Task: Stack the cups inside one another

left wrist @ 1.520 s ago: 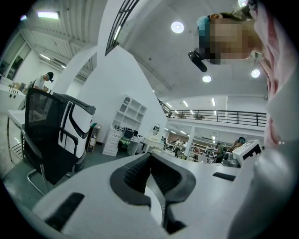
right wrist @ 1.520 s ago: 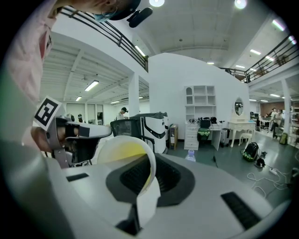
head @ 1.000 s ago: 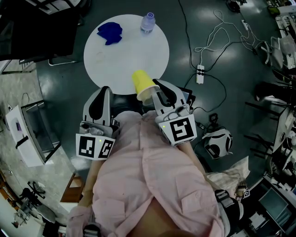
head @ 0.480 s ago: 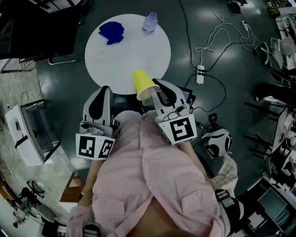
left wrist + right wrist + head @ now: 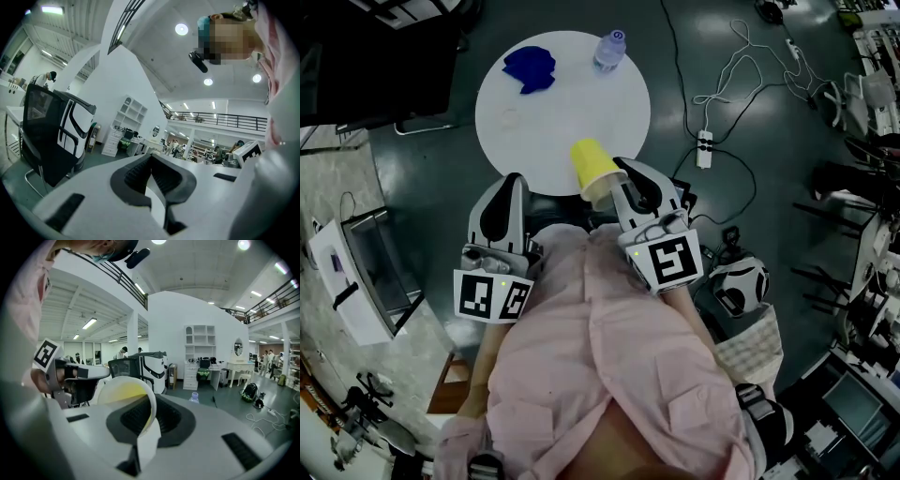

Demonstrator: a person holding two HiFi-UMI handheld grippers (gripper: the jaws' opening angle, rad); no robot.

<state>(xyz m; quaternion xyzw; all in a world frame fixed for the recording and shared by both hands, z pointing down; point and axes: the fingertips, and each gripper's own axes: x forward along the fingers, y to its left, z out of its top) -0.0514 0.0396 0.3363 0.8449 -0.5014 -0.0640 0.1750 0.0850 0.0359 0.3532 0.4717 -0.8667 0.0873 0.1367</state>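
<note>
The right hand-held gripper pinched the yellow cup by its wall, tilted just ahead of its jaws, probably to carry it to the bench beyond; the left hand-held gripper alongside was pressed together, empty.

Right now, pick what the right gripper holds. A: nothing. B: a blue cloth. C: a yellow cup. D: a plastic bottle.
C: the right gripper has its fingers shut on the rim of the yellow cup, while the blue cloth and the plastic bottle sit on the round white table.
</note>
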